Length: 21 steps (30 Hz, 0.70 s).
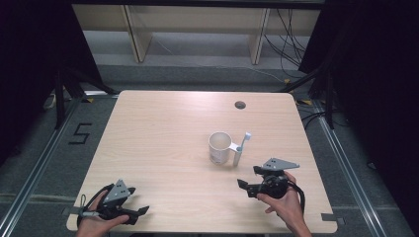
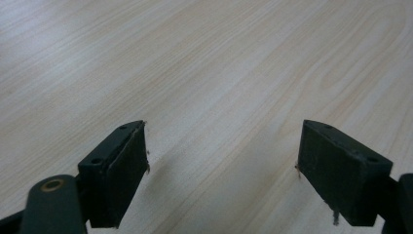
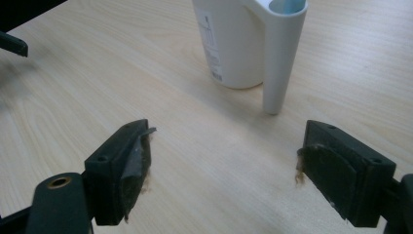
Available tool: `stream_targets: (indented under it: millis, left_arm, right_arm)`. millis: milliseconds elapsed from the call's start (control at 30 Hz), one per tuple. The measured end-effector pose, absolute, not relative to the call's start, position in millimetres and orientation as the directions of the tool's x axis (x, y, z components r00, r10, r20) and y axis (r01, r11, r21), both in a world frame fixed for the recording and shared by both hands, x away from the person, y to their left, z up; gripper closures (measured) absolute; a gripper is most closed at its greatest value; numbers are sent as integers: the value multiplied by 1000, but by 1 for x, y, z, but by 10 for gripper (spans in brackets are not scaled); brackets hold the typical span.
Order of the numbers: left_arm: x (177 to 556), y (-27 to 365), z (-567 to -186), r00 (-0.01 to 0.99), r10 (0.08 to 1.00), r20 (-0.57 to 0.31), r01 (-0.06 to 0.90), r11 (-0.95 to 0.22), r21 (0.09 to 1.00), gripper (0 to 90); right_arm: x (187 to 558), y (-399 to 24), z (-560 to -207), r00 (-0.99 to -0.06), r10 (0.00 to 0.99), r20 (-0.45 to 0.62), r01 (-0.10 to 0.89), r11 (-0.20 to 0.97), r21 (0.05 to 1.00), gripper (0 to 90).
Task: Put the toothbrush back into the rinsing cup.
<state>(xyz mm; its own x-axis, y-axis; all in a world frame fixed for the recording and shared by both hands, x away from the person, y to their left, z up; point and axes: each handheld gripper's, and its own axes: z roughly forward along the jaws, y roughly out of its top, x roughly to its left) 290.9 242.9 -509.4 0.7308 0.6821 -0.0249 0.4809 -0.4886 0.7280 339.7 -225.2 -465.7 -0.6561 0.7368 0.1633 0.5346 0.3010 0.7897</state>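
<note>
The work in hand looks like a reach for the white mug (image 1: 219, 147), which stands upright a little right of the middle of the surface (image 1: 163, 148), its handle turned toward the right gripper (image 1: 253, 181). A pale blue-white toothbrush (image 1: 245, 139) stands in the tube-shaped holder built onto that handle. The right gripper sits near the mug but apart from it, jaws spread wide and holding nothing; in the right gripper view the mug (image 3: 234, 39) lies ahead, slightly right of centre. To do the step well, I would bring this gripper forward low and level, line the gap between the jaws up with the handle tube rather than the round body, and close only once both pads flank it squarely, since a glancing touch could tip the mug or knock the brush out. The left gripper (image 1: 129, 211) rests at the near left corner, well apart from the mug, its jaws also wide with only bare wood between them in the left gripper view (image 2: 221, 165); it can wait there. Counted: one mug, one toothbrush, two grippers, one surface.
</note>
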Motion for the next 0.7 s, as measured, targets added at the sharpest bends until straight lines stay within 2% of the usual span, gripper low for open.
stream_targets:
  millis: [67, 167, 200, 267, 333, 367, 533, 567, 600, 667, 700]
  left_arm:
    - [291, 243, -509, 732, 681, -21, 480, -493, 726, 178]
    - [291, 243, -509, 730, 683, -24, 480, -488, 729, 178]
    - [291, 243, -509, 730, 683, -23, 480, -489, 728, 178]
    - [291, 242, -510, 726, 688, -19, 482, -487, 729, 178]
    - [290, 243, -509, 728, 685, -19, 481, -492, 726, 178]
    - [290, 243, -509, 729, 685, -19, 482, -492, 725, 178]
    - [291, 243, -509, 731, 682, -22, 480, -491, 727, 178]
    - [291, 243, -509, 729, 685, -22, 483, -490, 726, 178]
    - [290, 243, -509, 728, 685, -19, 481, -491, 726, 178]
    - [290, 243, -509, 729, 684, -19, 481, -493, 725, 178]
    - [290, 243, -509, 728, 685, -20, 482, -492, 725, 178]
  right_arm:
    - [337, -223, -466, -643, 742, 190, 563, 290, 774, 197]
    - [336, -223, -468, -664, 729, 165, 537, 311, 784, 197]
    - [334, -221, -468, -653, 731, 199, 564, 294, 772, 197]
    - [334, -222, -469, -668, 726, 164, 536, 316, 783, 197]
    - [330, -220, -470, -653, 728, 208, 572, 296, 765, 197]
    - [331, -222, -470, -663, 732, 157, 544, 326, 773, 197]
    - [326, -220, -473, -658, 729, 190, 567, 313, 762, 198]
    - [327, -222, -473, -680, 716, 158, 538, 342, 770, 197]
    - [324, -221, -473, -662, 725, 190, 568, 320, 758, 197]
    - [324, -222, -474, -674, 719, 171, 549, 331, 767, 197]
    - [321, -220, -473, -659, 725, 203, 580, 316, 751, 197]
